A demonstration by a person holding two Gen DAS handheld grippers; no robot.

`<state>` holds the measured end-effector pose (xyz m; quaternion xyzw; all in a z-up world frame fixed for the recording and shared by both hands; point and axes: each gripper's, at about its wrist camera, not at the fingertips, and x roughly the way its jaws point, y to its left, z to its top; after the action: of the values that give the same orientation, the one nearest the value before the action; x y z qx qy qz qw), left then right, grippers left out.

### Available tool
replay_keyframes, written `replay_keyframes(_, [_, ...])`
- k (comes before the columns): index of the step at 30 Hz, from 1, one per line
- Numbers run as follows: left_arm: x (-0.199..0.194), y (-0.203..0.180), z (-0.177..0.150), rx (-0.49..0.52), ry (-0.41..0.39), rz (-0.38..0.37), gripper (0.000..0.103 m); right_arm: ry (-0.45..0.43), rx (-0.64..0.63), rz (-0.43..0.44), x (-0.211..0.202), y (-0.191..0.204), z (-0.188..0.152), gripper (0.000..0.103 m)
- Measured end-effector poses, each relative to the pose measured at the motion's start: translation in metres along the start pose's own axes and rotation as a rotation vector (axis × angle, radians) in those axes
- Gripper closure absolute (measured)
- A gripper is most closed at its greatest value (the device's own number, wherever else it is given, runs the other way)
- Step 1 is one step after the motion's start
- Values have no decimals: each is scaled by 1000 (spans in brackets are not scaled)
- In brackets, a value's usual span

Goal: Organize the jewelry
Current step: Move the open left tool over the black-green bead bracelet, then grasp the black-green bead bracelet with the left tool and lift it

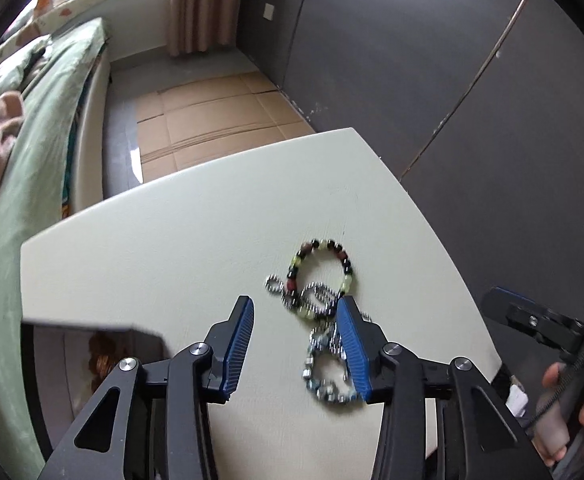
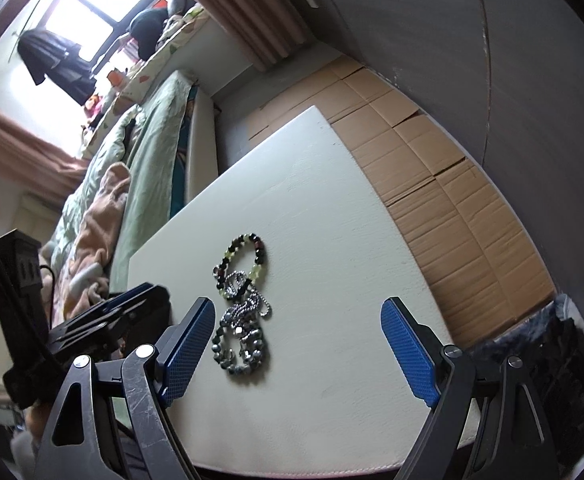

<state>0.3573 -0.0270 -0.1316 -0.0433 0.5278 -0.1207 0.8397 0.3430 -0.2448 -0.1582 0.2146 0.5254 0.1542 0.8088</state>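
Three pieces of jewelry lie tangled on the white table [image 1: 172,240]. They are a bracelet of dark red, black and pale green beads [image 1: 323,268], a silver chain [image 1: 315,298] and a grey stone bracelet [image 1: 327,376]. My left gripper [image 1: 295,302] hangs over them, open. Its right pad overlaps the chain and the grey bracelet, and nothing is pressed between the pads. In the right wrist view the bead bracelet [image 2: 248,256], the chain [image 2: 248,304] and the grey bracelet [image 2: 240,352] lie just inside the left finger of my right gripper [image 2: 297,304], which is wide open and holds nothing.
A dark box [image 1: 92,360] with a picture on it sits at the table's near left. A bed with a green cover [image 1: 32,160] runs along the left. Flattened cardboard [image 2: 451,200] covers the floor beyond the table, and a dark wall [image 1: 411,60] is behind. A hand [image 1: 559,376] holds the right gripper.
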Motion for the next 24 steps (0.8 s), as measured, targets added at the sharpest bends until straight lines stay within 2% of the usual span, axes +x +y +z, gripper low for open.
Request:
replay_keyframes(2, [10, -4, 7, 12, 17, 2, 64, -5, 18, 12, 0, -4, 1, 17])
replay_keyframes(5, [26, -9, 15, 34, 40, 3, 64, 9, 50, 20, 5, -10, 2, 17])
replay_keyframes(9, [43, -10, 17, 37, 61, 8, 70, 20, 53, -2, 13, -12, 4, 27])
replay_keyframes(16, [70, -13, 16, 66, 117, 23, 72, 38, 59, -40, 22, -14, 5, 27])
replay_keyframes(17, [70, -14, 15, 77, 104, 30, 72, 38, 55, -41, 22, -13, 5, 27])
replay_keyframes(18, [70, -15, 15, 87, 110, 46, 76, 41, 52, -43, 23, -12, 5, 27])
replay_keyframes(19, [71, -17, 14, 99, 108, 70, 88, 45, 50, -41, 24, -11, 5, 27])
replay_keyframes(20, [72, -18, 14, 113, 112, 91, 95, 49, 48, -38, 26, -11, 4, 27])
replay_keyframes(24, [66, -11, 12, 79, 118, 50, 95, 66, 30, -37, 30, -5, 2, 27])
